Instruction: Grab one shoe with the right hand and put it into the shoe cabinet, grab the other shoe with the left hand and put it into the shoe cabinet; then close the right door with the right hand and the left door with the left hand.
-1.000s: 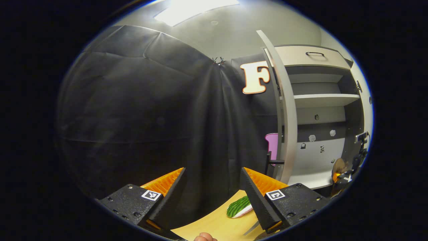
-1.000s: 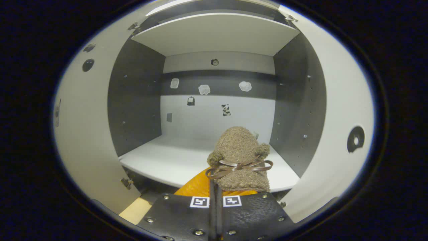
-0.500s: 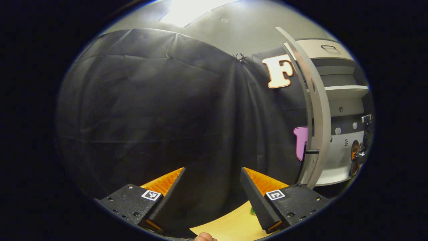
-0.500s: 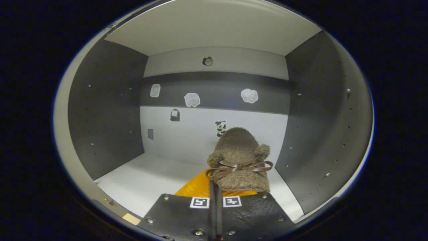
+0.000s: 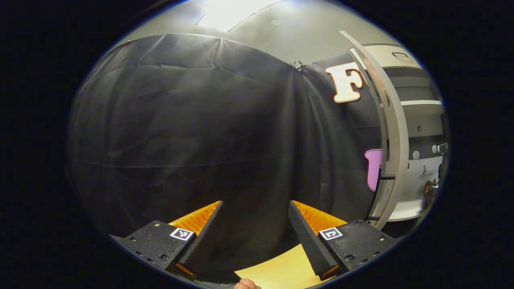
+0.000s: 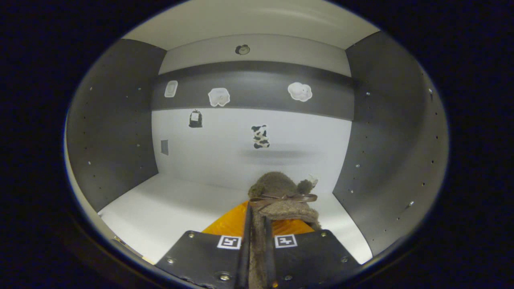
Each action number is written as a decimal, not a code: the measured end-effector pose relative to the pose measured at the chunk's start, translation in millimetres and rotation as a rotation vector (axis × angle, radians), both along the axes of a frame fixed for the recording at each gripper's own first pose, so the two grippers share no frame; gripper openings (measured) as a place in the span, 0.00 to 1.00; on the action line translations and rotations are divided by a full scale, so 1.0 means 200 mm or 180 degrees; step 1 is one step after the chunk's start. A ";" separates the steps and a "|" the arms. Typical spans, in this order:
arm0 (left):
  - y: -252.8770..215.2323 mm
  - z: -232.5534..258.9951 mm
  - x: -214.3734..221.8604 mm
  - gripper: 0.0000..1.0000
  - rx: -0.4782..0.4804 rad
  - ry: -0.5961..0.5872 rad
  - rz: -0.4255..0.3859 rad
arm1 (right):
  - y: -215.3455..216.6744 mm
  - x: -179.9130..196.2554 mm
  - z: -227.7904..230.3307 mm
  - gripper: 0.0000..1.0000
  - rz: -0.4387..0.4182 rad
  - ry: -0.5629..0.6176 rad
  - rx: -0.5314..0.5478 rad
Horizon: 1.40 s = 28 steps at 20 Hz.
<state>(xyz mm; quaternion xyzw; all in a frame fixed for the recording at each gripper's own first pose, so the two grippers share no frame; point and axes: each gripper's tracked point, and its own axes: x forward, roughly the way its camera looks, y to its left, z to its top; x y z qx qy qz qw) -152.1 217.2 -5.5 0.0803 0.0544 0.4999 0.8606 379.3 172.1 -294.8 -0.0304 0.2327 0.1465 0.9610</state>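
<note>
Deeper inside the shoe cabinet (image 6: 120,120) now, the right gripper (image 6: 257,224) pinches the fuzzy brown shoe (image 6: 281,196) low over the white floor, far right. Left gripper (image 5: 255,228) gapes wide — left door (image 5: 391,132) stands open.

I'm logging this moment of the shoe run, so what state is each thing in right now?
Right gripper: shut on the brown fuzzy shoe.
Brown fuzzy shoe: held inside the cabinet, over the white shelf floor; contact unclear.
Left gripper: open, holding nothing.
Left cabinet door: open, seen edge-on.
Top drawer: shut.
</note>
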 end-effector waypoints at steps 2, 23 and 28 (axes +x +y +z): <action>-0.01 0.00 0.01 0.96 -0.0006 -0.0009 -0.0043 | -0.03 0.01 0.01 0.18 -0.0073 0.0004 -0.0015; -0.44 -0.29 0.30 0.98 -0.0510 0.0073 -0.1334 | -0.22 -0.52 0.89 0.47 0.0134 -0.0740 0.0239; -0.59 -0.54 0.31 0.97 -0.0645 0.0254 -0.1713 | -0.31 -0.73 1.18 0.47 0.0163 -0.1018 0.0345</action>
